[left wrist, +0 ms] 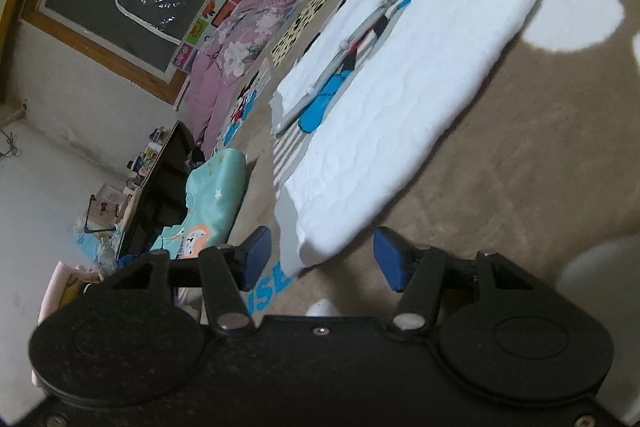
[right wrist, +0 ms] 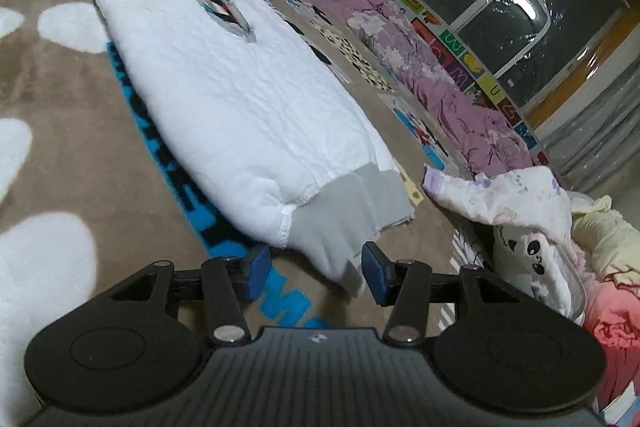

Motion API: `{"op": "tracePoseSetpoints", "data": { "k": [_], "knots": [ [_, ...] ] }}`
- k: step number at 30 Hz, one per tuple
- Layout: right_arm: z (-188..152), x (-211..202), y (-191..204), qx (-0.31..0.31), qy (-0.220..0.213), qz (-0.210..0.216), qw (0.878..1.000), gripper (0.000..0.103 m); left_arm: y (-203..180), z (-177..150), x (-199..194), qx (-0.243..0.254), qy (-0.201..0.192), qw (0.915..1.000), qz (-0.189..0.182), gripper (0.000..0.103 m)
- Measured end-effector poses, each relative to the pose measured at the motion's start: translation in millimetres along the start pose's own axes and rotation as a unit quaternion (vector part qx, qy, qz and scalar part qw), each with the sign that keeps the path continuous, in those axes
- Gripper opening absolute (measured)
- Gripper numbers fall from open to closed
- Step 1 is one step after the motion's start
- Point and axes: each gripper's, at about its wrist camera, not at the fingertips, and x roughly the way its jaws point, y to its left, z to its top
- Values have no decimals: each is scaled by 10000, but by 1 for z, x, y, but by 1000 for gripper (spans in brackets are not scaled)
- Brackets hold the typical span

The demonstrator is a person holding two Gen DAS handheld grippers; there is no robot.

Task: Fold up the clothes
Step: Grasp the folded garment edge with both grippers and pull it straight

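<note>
A white quilted garment [left wrist: 404, 75] with grey trim lies spread flat on a brown blanket. It also shows in the right wrist view [right wrist: 224, 83], with a grey waistband [right wrist: 344, 207] at its near end. My left gripper [left wrist: 322, 255] is open, its blue pads on either side of the garment's near corner, just above it. My right gripper [right wrist: 314, 267] is open, its pads straddling the near corner of the grey band. Neither holds anything.
A folded mint garment [left wrist: 212, 199] lies by a dark low table [left wrist: 160, 187]. A purple quilt [right wrist: 448, 79] runs under the window. A pile of pale and pink clothes [right wrist: 560, 247] sits at my right. The blanket [left wrist: 520, 167] has white spots.
</note>
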Motion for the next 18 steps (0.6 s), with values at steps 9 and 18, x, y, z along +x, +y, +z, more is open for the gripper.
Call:
{"op": "tracePoseSetpoints", "data": {
  "k": [9,18],
  "knots": [
    [2,3,-9,291,-168,154,9993,9,6,0,12,-314,23,9995,62,8],
    [3,-5,-40,1235,-506,81,9910,8,41,18,14,-1391,-325,9896,142,6]
  ]
}}
